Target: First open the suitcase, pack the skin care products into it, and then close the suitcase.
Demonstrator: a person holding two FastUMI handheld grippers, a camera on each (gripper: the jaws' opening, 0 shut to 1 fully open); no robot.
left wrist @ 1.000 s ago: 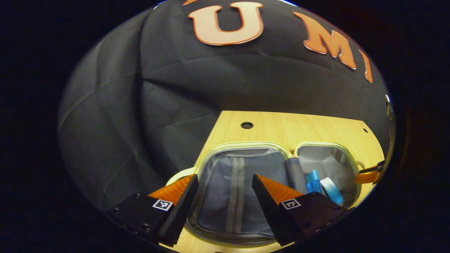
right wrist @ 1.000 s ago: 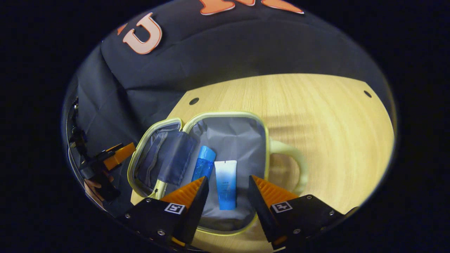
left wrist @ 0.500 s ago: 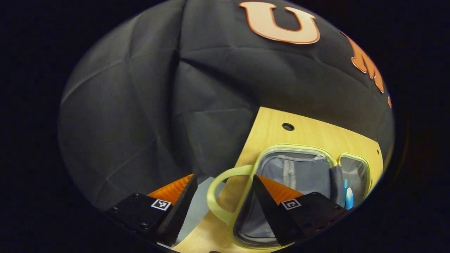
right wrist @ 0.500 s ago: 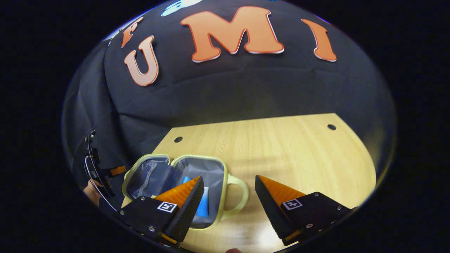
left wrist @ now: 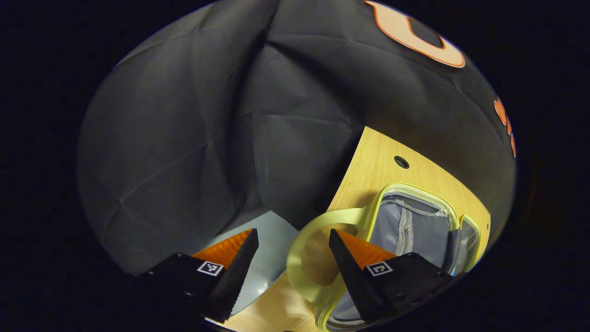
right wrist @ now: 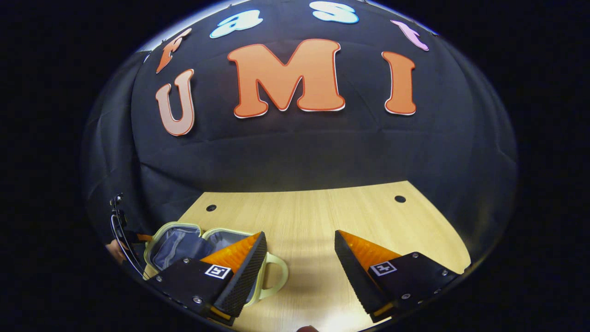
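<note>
The small yellow-green suitcase (left wrist: 415, 226) lies open on the wooden table (left wrist: 373, 157), its grey lining showing. Its looped handle (left wrist: 299, 249) sits just ahead of my left gripper (left wrist: 291, 237), which is open, its right finger over the case's rim. In the right gripper view the suitcase (right wrist: 177, 240) is low at the left, both halves flat. My right gripper (right wrist: 300, 236) is open above bare table (right wrist: 322, 216), off to the right of the case handle (right wrist: 279, 272). Its left finger hides the skin care products inside.
The table's left edge runs beside the case, with grey floor (left wrist: 272, 235) below it. Round holes (right wrist: 400, 199) mark the tabletop's far corners. A hand and the other gripper's frame (right wrist: 117, 226) sit at the far left.
My left gripper has swung left from over the open lining to the case's handle. My right gripper has pulled back and tilted up, away from the products, so the case sank to the lower left.
</note>
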